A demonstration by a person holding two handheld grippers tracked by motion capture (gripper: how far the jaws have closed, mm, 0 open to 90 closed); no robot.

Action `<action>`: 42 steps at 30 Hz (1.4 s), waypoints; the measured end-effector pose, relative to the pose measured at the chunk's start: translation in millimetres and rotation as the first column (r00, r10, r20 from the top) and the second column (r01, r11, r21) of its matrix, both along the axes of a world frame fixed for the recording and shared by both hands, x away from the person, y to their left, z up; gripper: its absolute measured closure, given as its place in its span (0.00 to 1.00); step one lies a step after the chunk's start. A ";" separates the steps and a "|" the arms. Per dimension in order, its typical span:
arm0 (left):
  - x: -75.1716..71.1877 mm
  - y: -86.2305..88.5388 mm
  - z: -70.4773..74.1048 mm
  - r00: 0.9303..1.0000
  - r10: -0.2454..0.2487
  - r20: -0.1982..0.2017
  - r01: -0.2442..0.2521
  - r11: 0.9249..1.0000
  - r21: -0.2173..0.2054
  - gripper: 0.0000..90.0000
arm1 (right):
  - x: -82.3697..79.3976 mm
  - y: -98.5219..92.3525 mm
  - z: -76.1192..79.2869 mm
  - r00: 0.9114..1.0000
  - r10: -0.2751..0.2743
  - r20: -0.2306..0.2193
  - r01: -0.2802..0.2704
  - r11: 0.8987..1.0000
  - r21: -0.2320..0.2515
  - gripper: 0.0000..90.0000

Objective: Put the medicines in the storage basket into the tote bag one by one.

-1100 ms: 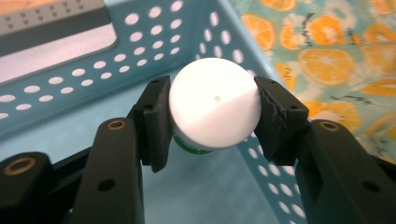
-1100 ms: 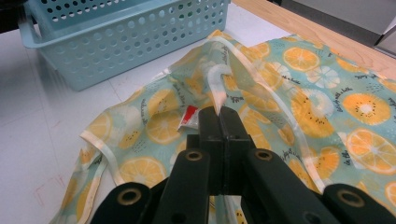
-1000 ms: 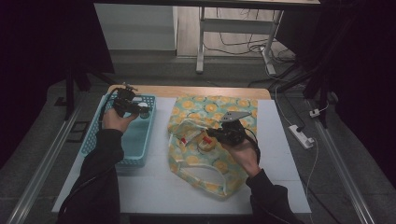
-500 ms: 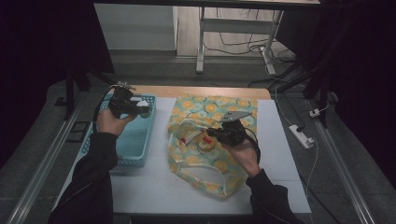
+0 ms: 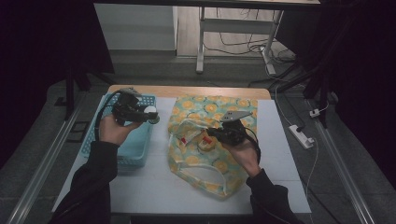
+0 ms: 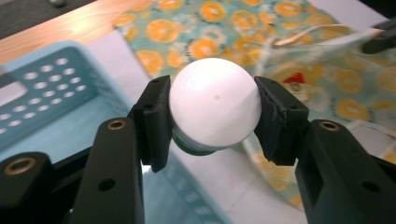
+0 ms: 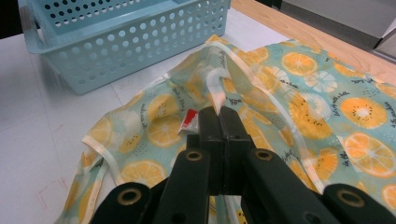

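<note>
Right gripper (image 5: 212,134) clamped shut on rim of orange-print bag (image 5: 205,161), near centre of white table (image 5: 154,186). Left gripper (image 5: 148,114) farther left, gripping white-capped bottle (image 6: 214,108), raised over right edge of blue basket (image 5: 135,144), just beside bag.

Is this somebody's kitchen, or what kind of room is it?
Probably a lab or workshop, not a kitchen. A white work table stands in a dark room, loose cables run over the floor, and a power strip lies beside the table.
</note>
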State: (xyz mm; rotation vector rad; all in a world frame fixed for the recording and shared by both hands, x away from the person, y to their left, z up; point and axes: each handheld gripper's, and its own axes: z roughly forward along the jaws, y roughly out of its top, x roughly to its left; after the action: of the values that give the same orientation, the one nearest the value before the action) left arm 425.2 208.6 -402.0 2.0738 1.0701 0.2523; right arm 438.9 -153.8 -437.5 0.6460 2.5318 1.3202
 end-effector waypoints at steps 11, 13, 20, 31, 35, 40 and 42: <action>-15.8 -34.2 -5.4 0.995 -0.102 0.010 0.102 0.995 -0.012 0.56 | -0.4 -1.9 3.4 1.000 -0.004 0.005 0.004 1.000 0.010 1.00; -18.0 -40.5 -7.5 0.993 -0.120 0.008 0.121 0.993 -0.016 0.56 | -0.4 -2.2 3.7 1.000 -0.006 0.006 0.006 1.000 0.011 1.00; -27.2 -67.2 -12.3 0.978 -0.207 -0.004 0.207 0.978 -0.014 0.56 | -1.0 -3.2 6.0 1.000 -0.003 0.018 0.003 1.000 0.021 1.00; -24.6 -102.7 -22.6 0.961 -0.276 -0.027 0.276 0.961 0.004 0.56 | -4.6 -2.8 11.9 0.999 0.006 0.036 -0.007 0.999 0.035 1.00; -19.1 -115.3 -28.2 0.957 -0.289 -0.034 0.289 0.957 0.010 0.56 | -5.1 -2.9 12.8 0.999 0.005 0.039 -0.007 0.999 0.038 1.00; -9.3 -129.9 -35.1 0.953 -0.301 -0.042 0.302 0.953 0.022 0.56 | -6.6 -3.4 15.7 0.999 0.008 0.049 -0.010 0.999 0.045 1.00; -4.7 -135.3 -37.8 0.952 -0.301 -0.047 0.303 0.953 0.026 0.56 | -7.2 -3.5 17.1 0.998 0.010 0.054 -0.013 0.999 0.051 1.00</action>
State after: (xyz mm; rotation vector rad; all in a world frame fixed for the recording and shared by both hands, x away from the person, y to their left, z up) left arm 420.5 73.3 -439.8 2.2462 0.7607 0.0731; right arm 431.7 -157.3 -420.4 0.5979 2.4703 1.3911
